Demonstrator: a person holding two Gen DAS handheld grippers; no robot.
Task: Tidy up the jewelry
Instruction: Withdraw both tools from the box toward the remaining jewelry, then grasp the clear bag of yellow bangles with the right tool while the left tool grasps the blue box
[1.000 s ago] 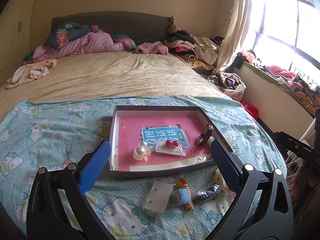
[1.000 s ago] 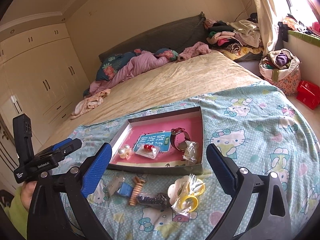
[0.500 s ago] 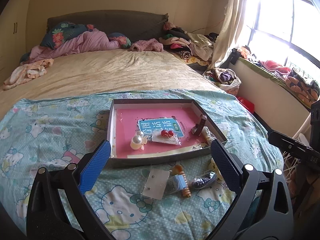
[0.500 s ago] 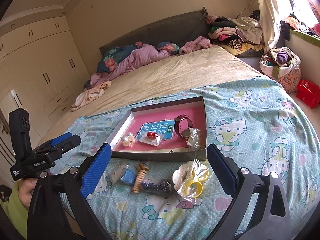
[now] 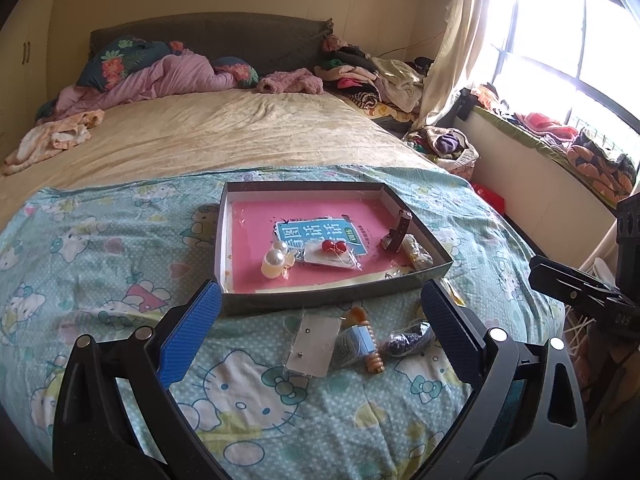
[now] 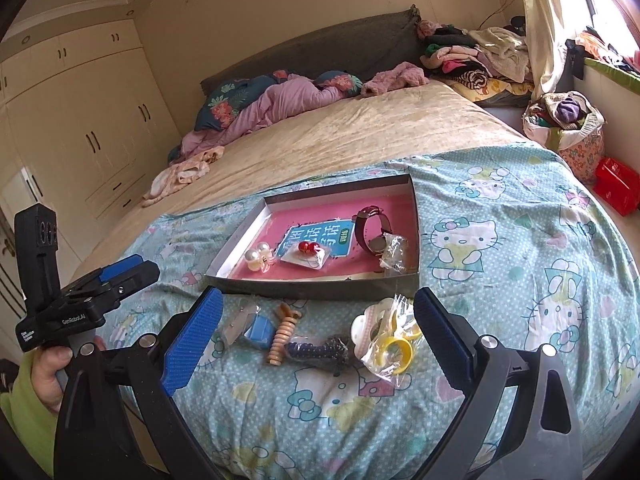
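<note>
So there's a big bed (image 5: 240, 132) with a tan cover, and a light-blue cartoon-cat blanket (image 5: 100, 240) spread over its near end. On the blanket sits a shallow dark cardboard box tray (image 6: 320, 290) with a pink liner. Inside it: a brown-strap wristwatch (image 6: 372, 228) on the right, red bead earrings in a clear packet (image 6: 308, 254) in the middle, a pearl hair clip (image 6: 260, 258) on the left. Just in front of the tray, loose on the blanket, are a yellow ring toy in a crinkly plastic bag (image 6: 390, 338), a dark beaded piece in a bag (image 6: 320, 350), a wooden bead bracelet (image 6: 282, 334) and a clear earring card (image 5: 312, 344). The left claw (image 5: 316, 328) and the right claw (image 6: 316, 336) both hang over that loose pile, spread wide, gripping nothing.
</note>
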